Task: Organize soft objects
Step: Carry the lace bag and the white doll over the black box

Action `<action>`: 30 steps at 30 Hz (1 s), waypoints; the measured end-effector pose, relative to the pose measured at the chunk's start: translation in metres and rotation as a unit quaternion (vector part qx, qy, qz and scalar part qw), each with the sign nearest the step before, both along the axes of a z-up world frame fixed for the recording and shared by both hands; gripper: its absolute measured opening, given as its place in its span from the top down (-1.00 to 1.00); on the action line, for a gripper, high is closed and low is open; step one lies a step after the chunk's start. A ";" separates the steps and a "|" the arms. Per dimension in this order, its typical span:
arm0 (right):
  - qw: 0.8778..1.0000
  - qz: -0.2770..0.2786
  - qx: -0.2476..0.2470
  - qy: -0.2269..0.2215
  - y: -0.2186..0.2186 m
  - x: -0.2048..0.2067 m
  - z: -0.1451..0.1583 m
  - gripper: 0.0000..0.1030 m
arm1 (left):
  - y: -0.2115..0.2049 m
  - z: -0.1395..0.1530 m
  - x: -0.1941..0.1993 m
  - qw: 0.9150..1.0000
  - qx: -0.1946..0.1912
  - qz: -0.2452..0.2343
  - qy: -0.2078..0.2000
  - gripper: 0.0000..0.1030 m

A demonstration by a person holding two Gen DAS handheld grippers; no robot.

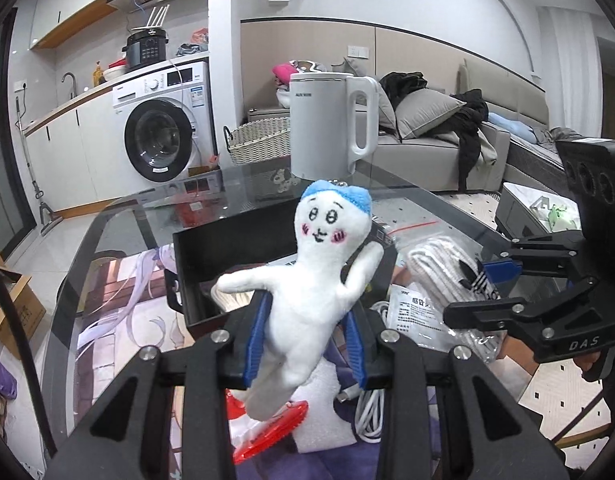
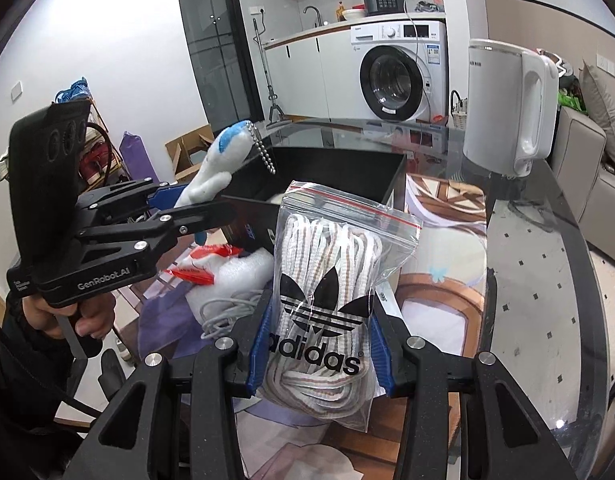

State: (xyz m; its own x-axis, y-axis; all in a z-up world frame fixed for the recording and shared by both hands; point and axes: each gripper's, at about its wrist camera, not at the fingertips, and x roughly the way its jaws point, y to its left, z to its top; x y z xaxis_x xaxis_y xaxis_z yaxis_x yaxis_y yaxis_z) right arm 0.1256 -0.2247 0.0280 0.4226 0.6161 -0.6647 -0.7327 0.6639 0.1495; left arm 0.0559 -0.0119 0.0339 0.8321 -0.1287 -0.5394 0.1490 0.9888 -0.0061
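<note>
Left wrist view: the left gripper (image 1: 305, 336) is clamped on a white plush doll (image 1: 307, 288) with a blue cap, held up off the glass table (image 1: 119, 216) in front of the black box (image 1: 227, 248) near its far edge. Right gripper (image 2: 317, 344) is squeezing a zip bag of white laces (image 2: 327, 280), also lifted, just this side of the same box. White kettle (image 1: 327, 128) sits at the far edge.

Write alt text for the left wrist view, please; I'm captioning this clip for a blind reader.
The left claw is shut on a white plush doll with a blue cap, held above a black box on a glass table. At right, the right claw grips a clear bag of white laces. A white kettle stands behind.
</note>
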 end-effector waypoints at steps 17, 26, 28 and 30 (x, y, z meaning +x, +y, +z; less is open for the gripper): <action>0.999 0.000 0.015 -0.033 0.027 0.024 0.033 0.17 | 0.024 0.006 0.027 0.999 -0.022 0.047 0.012 0.35; 0.999 -0.001 0.007 -0.043 0.049 0.047 0.041 0.17 | 0.032 0.009 0.043 0.998 -0.022 0.065 0.006 0.35; 0.999 -0.003 0.006 -0.046 0.053 0.053 0.042 0.17 | 0.034 0.011 0.047 0.997 -0.025 0.070 0.002 0.35; 0.999 -0.004 0.008 -0.050 0.058 0.057 0.044 0.17 | 0.035 0.013 0.051 0.997 -0.026 0.075 -0.003 0.35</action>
